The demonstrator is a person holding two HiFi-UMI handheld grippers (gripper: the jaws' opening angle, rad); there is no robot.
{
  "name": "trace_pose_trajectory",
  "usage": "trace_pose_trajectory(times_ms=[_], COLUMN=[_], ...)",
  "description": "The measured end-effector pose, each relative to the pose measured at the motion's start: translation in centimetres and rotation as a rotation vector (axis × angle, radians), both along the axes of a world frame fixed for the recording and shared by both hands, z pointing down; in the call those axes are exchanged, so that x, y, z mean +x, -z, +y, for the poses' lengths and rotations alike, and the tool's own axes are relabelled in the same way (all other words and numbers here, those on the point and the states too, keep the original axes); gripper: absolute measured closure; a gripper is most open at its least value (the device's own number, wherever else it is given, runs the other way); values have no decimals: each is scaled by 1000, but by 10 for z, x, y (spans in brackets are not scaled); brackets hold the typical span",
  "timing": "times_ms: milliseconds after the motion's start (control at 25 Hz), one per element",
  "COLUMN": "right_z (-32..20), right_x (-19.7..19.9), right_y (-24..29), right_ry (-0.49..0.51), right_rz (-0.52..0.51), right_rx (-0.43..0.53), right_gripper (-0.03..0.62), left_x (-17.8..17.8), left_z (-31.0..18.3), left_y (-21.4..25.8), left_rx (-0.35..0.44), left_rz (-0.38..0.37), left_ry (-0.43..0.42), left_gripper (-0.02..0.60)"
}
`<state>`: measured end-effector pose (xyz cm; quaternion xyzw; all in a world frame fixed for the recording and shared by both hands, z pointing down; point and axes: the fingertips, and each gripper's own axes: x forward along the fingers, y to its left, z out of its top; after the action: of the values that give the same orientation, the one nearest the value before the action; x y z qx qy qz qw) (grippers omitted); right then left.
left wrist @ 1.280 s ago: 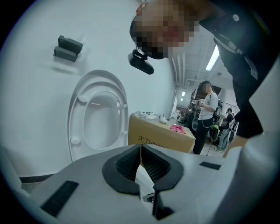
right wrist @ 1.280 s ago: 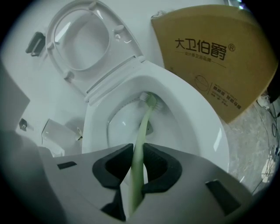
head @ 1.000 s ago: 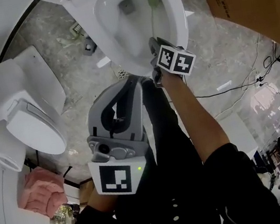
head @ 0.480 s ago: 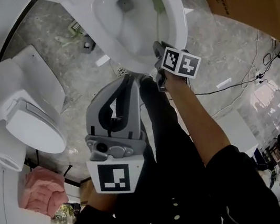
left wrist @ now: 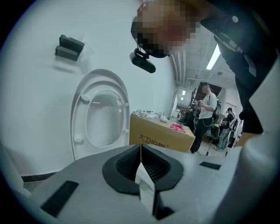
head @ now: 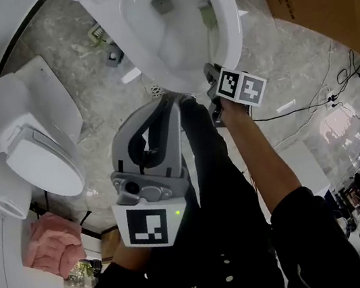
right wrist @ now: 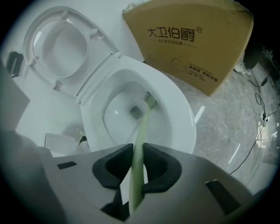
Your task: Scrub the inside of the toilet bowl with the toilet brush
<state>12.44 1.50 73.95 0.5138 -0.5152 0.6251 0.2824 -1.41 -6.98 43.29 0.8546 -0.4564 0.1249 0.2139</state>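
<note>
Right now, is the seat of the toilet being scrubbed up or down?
Up. In the right gripper view the seat stands tilted back behind the bowl, whose rim lies bare around the brush.

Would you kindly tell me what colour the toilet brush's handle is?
Pale green; the handle shows best in the right gripper view.
</note>
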Motion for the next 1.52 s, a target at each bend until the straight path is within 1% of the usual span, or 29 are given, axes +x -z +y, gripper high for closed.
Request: trace_pose_trajectory(times_ms=[120, 360, 560, 960, 1280, 1520], right_z=[12, 42, 57, 78, 86, 92], right_x=[3, 10, 11, 10, -3, -16], right_y=[1, 5, 7, 12, 13, 16], right_ry=[10, 84, 139, 329, 533, 612], right_rz=[-23, -42, -66, -128, -229, -329], right_rx=[-31, -115, -168, -265, -354, -415], right_gripper=[510, 510, 510, 511, 511, 511], left_x=[-4, -11, -11, -19, -25, -32], left_z=[-2, -3, -2, -4, -1, 0], left_y=[-2, -5, -4, 3, 9, 9], left_rx=[-3, -9, -11, -5, 4, 5], left_rz=[-4, -3, 2, 4, 2, -2], left_ry=[3, 20, 26, 54, 69, 82], left_gripper=[549, 549, 549, 549, 549, 549])
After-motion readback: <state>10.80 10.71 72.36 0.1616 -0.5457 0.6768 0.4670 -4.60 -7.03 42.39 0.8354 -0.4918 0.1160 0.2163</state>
